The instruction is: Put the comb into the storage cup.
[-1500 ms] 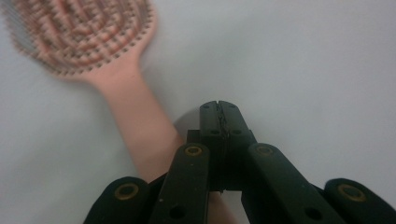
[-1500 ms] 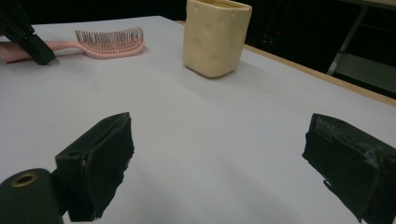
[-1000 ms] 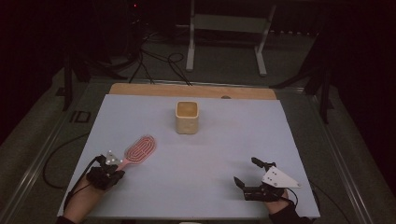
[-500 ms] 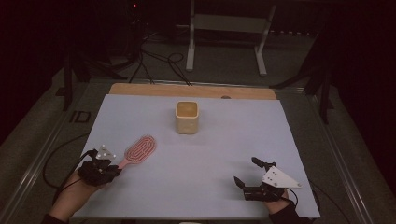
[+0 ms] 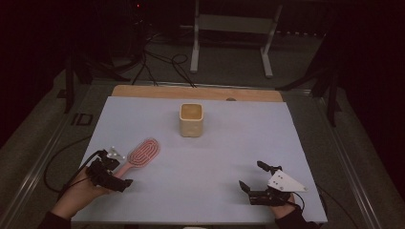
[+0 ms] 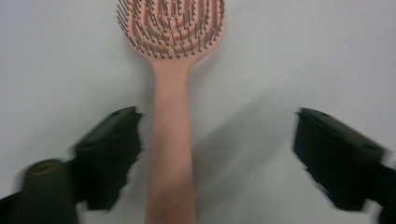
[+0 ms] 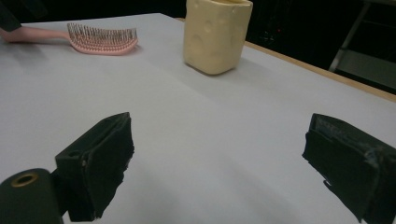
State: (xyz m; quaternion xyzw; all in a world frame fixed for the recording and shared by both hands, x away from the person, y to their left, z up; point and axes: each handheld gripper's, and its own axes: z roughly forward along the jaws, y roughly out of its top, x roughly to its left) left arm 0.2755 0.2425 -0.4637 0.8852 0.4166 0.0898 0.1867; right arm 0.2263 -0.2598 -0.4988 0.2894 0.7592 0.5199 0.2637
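A pink hairbrush [image 5: 143,152] lies flat on the pale table sheet at the front left, bristles up, handle pointing at the person's left hand. My left gripper [image 5: 121,170] is open around that handle; its jaws have just been opening, and the handle [image 6: 170,154] lies between them, nearer the left jaw, with neither pad pressing on it. A cream cup [image 5: 191,120] stands upright at the middle rear. My right gripper [image 5: 253,175] rests open at the front right with nothing between its jaws. From the right gripper [image 7: 219,163], the cup [image 7: 215,35] and hairbrush [image 7: 100,39] show farther off.
The pale sheet [image 5: 229,148] covers the table, with a wooden strip [image 5: 191,92] bare along the far edge. Cables [image 5: 162,67] and a metal stand [image 5: 229,43] lie on the dark floor beyond. Metal rails run along both table sides.
The left gripper's jaws have spread apart and let go of the hairbrush handle, which now lies loose on the sheet. The right gripper has stayed still.
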